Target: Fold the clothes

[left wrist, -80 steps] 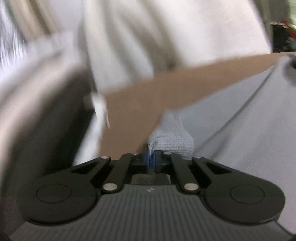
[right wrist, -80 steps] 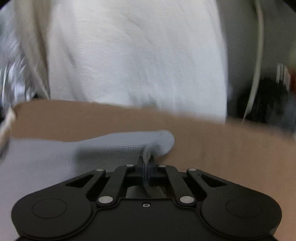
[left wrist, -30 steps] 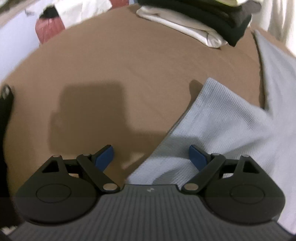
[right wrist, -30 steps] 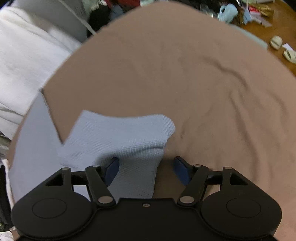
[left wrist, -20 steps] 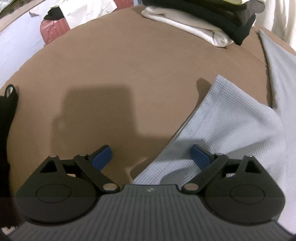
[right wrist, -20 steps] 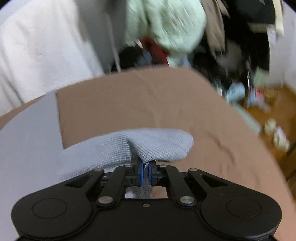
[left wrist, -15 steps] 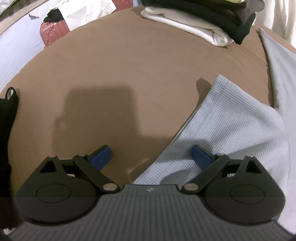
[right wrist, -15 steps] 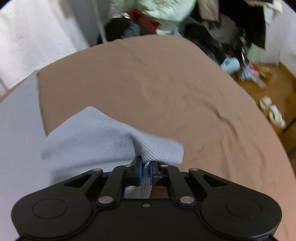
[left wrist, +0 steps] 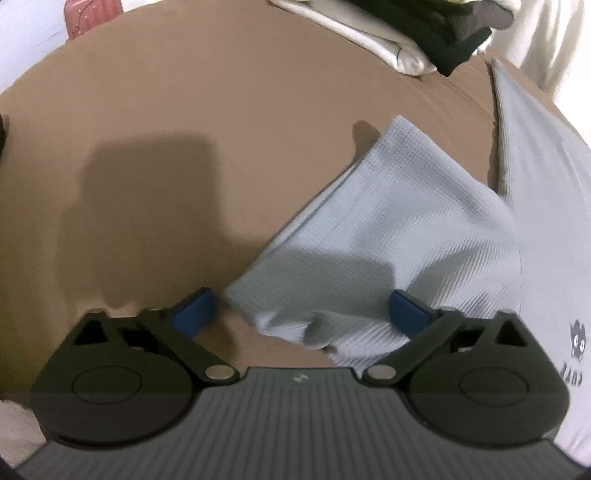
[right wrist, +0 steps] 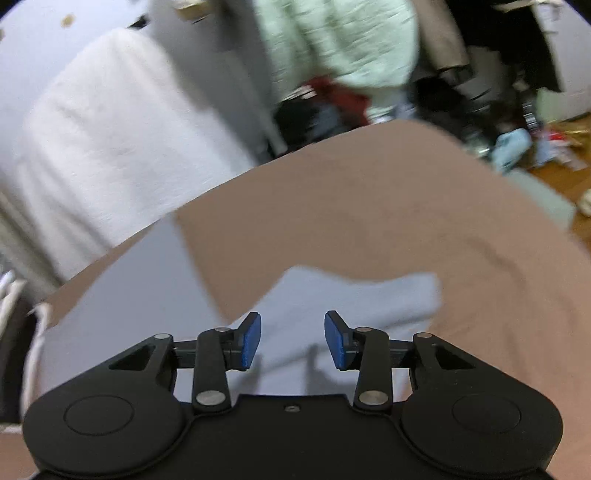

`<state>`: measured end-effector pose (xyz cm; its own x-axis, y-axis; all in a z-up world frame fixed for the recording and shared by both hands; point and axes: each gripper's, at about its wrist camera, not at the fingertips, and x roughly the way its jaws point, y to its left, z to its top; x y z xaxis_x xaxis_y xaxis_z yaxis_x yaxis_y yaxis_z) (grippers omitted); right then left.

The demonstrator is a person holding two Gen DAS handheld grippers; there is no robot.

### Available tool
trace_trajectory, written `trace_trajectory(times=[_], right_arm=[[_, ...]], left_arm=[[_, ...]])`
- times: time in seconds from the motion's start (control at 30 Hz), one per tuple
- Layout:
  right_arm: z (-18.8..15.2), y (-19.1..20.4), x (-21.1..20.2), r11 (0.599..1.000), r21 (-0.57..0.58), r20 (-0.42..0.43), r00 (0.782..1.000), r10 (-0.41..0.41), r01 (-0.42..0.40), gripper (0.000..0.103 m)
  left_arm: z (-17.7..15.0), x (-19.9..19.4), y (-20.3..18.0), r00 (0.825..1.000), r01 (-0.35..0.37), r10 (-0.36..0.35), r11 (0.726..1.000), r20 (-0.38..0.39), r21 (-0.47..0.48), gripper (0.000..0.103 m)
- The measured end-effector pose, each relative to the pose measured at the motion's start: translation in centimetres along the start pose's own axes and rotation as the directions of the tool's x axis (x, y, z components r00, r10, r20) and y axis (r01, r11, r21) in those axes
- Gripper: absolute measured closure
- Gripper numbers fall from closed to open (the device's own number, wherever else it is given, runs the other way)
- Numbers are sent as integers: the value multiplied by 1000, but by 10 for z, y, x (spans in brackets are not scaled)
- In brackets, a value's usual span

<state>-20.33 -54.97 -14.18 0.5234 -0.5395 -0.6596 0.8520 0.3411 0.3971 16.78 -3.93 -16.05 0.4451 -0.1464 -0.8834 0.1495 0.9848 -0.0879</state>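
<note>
While both of your grippers hang spread and hold nothing, the pale blue shirt (left wrist: 546,206) lies flat on the brown bedspread (left wrist: 221,110), and that shirt is the landmark for everything else. Your left gripper (left wrist: 301,312) hovers with its blue pads wide apart over the cuff end of the left sleeve (left wrist: 388,229), which sticks out from the shirt's body at a slant, its edge bunched just ahead of the pads; neither pad visibly touches the cloth. Your right gripper (right wrist: 292,341) has its jaws parted above the right sleeve (right wrist: 354,299), which lies out from the body on the other side, the cloth passing under the gap between the pads. Beyond the far end of the shirt, a stack of folded clothes (left wrist: 417,33) sits on the bedspread, well apart from the sleeve. Judging by how things lie, you are at the sleeve step: the body is spread, and the sleeves are not yet folded in. Your next move probably calls for lowering each gripper onto its cuff, closing on a single clean edge rather than the bunched part, then carrying each sleeve inward over the body so it lands flat. The right view is blurred, so judge that sleeve's exact edge with care.
</note>
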Motion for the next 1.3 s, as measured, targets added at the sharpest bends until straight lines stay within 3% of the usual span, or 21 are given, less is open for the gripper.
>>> trace_trajectory(times=[0.07,0.1,0.13,0.17,0.2,0.23,0.3,0.37,0.43,0.5,0.57,0.6,0.67,0.73,0.8,0.9,0.97,1.0,1.07,1.2,1.3], right_arm=[[-7,14,12,999,-40,-37,999,22,-23,59],[-10,21,17,998,-58,-54,998,32,-35,59],[-11,26,20,996,-72,-61,997,43,-47,59],[-12,32,23,995,-86,-68,996,53,-59,59],[-12,37,26,993,-99,-76,995,64,-71,59],[-12,42,28,990,-112,-84,994,75,-84,59],[-6,40,28,983,-137,-106,988,112,-126,59],[-2,34,24,972,-156,-138,978,156,-177,59],[0,29,19,969,-124,-163,968,191,-213,59],[3,24,14,965,-91,-187,956,227,-247,59],[5,19,9,958,-58,-209,942,263,-280,51],[7,16,7,957,-37,-217,937,274,-288,49],[10,5,8,972,31,-209,950,233,-231,49],[11,-8,9,967,87,-204,946,251,-238,49],[12,-21,11,960,142,-197,943,268,-243,49],[13,-40,13,943,220,-185,938,293,-251,49],[11,-43,13,936,237,-175,937,303,-259,49],[9,-44,14,934,242,-173,936,307,-262,49],[7,-36,18,939,224,-199,931,306,-260,49],[-2,-16,32,911,207,-277,871,405,-357,49],[-4,1,37,921,108,-333,860,388,-374,48]], left_arm=[[-4,3,-16,999,-38,36,996,34,76,2],[-7,1,-21,997,-36,28,994,68,108,10],[-10,-1,-26,994,-31,16,990,103,139,37],[-11,-7,-31,992,-18,-4,986,129,165,83],[-12,-13,-36,988,-5,-25,982,152,191,98],[-13,-19,-42,984,-1,-38,976,173,219,97],[-24,-38,-61,960,-52,-41,945,276,322,97],[-34,-57,-83,938,-55,-91,913,334,403,97],[-43,-81,-112,919,32,-205,889,336,456,97],[-54,-104,-148,883,86,-315,838,349,539,97],[-67,-129,-191,837,139,-429,766,339,628,97],[-74,-142,-217,806,183,-503,715,314,675,97],[-87,-153,-267,753,255,-609,620,250,742,97],[-101,-166,-311,698,317,-692,529,184,787,97],[-113,-171,-346,665,387,-739,465,108,796,97],[-128,-149,-379,636,552,-769,391,-69,736,89],[-141,-125,-382,680,593,-719,422,-146,685,55],[-148,-113,-383,700,609,-690,442,-184,659,52],[-151,-100,-361,754,552,-642,503,-140,666,52],[-157,-75,-314,845,413,-534,613,-32,673,51],[-151,-74,-278,867,334,-496,635,37,697,42]])
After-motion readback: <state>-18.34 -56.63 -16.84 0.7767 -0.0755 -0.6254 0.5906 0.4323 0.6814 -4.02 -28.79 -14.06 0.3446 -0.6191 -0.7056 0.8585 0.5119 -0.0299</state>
